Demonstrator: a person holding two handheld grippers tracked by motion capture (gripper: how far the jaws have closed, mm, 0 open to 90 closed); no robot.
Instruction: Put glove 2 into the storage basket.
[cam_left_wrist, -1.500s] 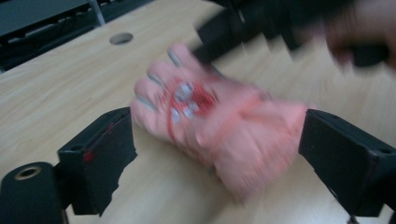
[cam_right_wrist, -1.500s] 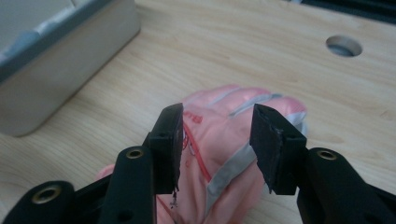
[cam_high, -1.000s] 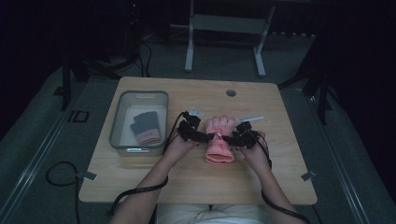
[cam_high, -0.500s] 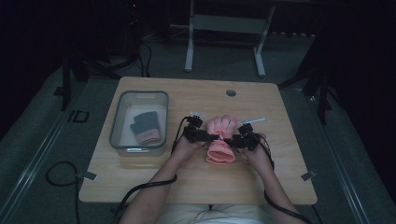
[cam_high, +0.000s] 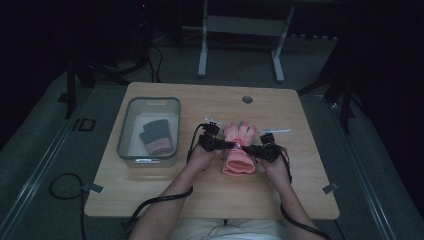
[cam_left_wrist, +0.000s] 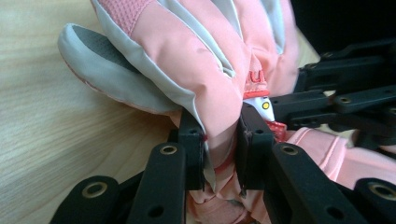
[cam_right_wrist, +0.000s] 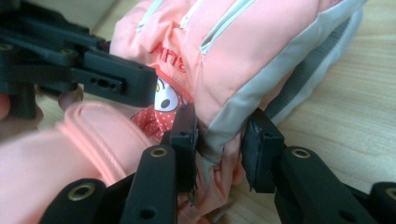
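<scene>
your left gripper and right gripper meet at the wrist of the pink glove, one from each side, both about as near to it. the glove lies near the middle of the tabletop, a little toward your edge, its long axis running from your edge to the far edge: cuff toward you, fingers pointing at the far edge. so the grippers pinch across that axis, not along it.

in the left gripper view, the left gripper is closed down on a fold of the glove just below the thumb, with fabric bunched between the jaws. in the right gripper view, the right gripper has the glove at its grey side seam; the jaws stand a little wider there, but the cloth fills the gap, so i judge it gripped.

left of the glove, well apart, the grey bin sits by the left edge with a darker glove in it. if the pink glove is to join it, it goes sideways to your left, across its own axis, and the left gripper leads.
</scene>
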